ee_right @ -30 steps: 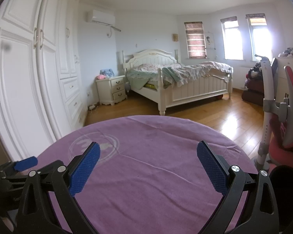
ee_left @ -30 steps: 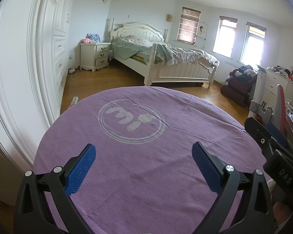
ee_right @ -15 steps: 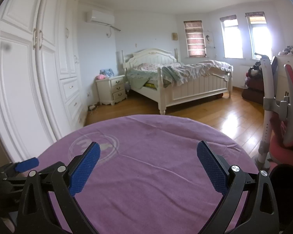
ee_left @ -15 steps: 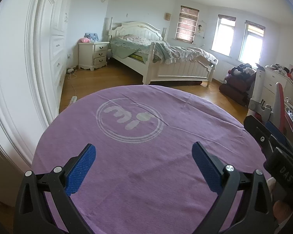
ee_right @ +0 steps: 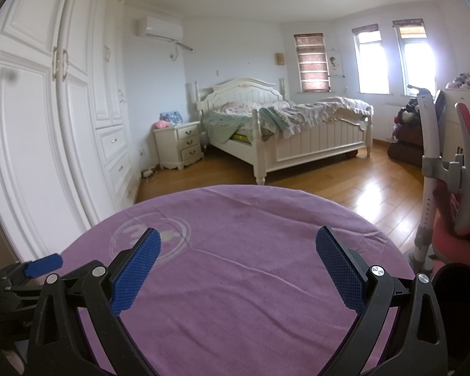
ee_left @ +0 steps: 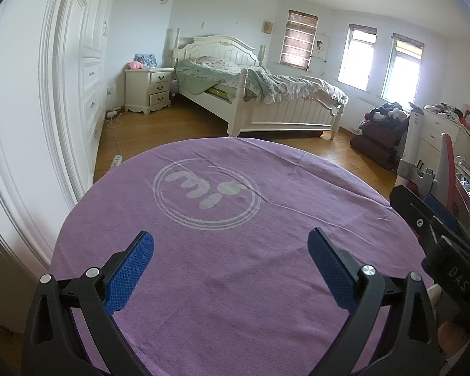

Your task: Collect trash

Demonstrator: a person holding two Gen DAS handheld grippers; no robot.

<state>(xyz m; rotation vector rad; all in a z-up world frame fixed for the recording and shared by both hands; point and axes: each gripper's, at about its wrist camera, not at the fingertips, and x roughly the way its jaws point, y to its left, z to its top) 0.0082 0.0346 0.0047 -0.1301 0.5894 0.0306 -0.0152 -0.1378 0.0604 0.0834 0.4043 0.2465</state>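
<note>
1. Plainly, in the left wrist view the left claw (ee_left: pixel 230 258) hangs wide apart and empty over the purple cloth (ee_left: pixel 222 282) on the desk, probably ready to search; no trash shows on it.
2. Likewise, in the right wrist view the right claw (ee_right: pixel 238 258) gapes empty above the cloth, held level toward the bed (ee_right: pixel 297 131); trash is nowhere visible.

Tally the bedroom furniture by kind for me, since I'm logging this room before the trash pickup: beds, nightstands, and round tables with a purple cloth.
Beds: 1, the white bed
Nightstands: 1, the cream nightstand
Round tables with purple cloth: 1, the purple-covered table
Total: 3
</note>
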